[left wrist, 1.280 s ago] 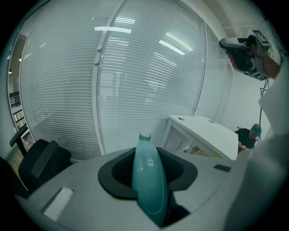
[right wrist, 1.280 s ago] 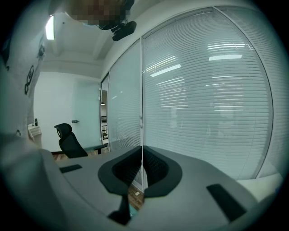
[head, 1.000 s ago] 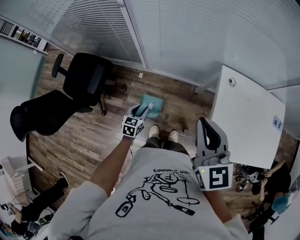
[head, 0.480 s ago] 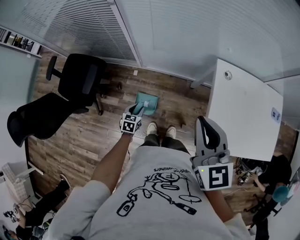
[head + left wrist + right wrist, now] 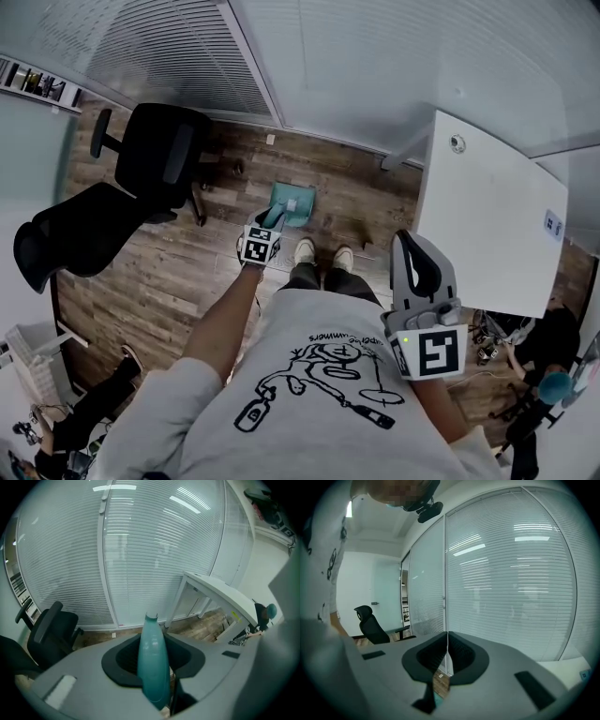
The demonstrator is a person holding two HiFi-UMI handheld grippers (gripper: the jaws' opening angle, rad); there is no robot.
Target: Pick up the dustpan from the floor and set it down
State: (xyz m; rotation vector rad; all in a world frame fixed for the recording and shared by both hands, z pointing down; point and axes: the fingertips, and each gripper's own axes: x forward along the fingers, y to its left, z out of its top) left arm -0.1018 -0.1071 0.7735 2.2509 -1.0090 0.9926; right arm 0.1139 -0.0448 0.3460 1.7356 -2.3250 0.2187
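The teal dustpan (image 5: 291, 202) hangs over the wood floor just in front of the person's shoes; whether it touches the boards I cannot tell. My left gripper (image 5: 274, 219) points steeply down and is shut on its handle. In the left gripper view the teal handle (image 5: 153, 665) stands upright between the dark pads (image 5: 123, 660) of the left gripper (image 5: 153, 648). My right gripper (image 5: 418, 267) is held at waist height to the right, well away from the dustpan. In the right gripper view the right gripper (image 5: 447, 660) is shut, its jaws meeting with nothing between them.
Two black office chairs (image 5: 157, 155) (image 5: 80, 225) stand to the left. A white desk (image 5: 487, 225) fills the right side. A glass wall with blinds (image 5: 281, 56) runs along the far side. Other people sit at lower left (image 5: 80, 408) and at right (image 5: 553, 347).
My left gripper has sunk toward the floor with the dustpan still in it. The right gripper has stayed where it was.
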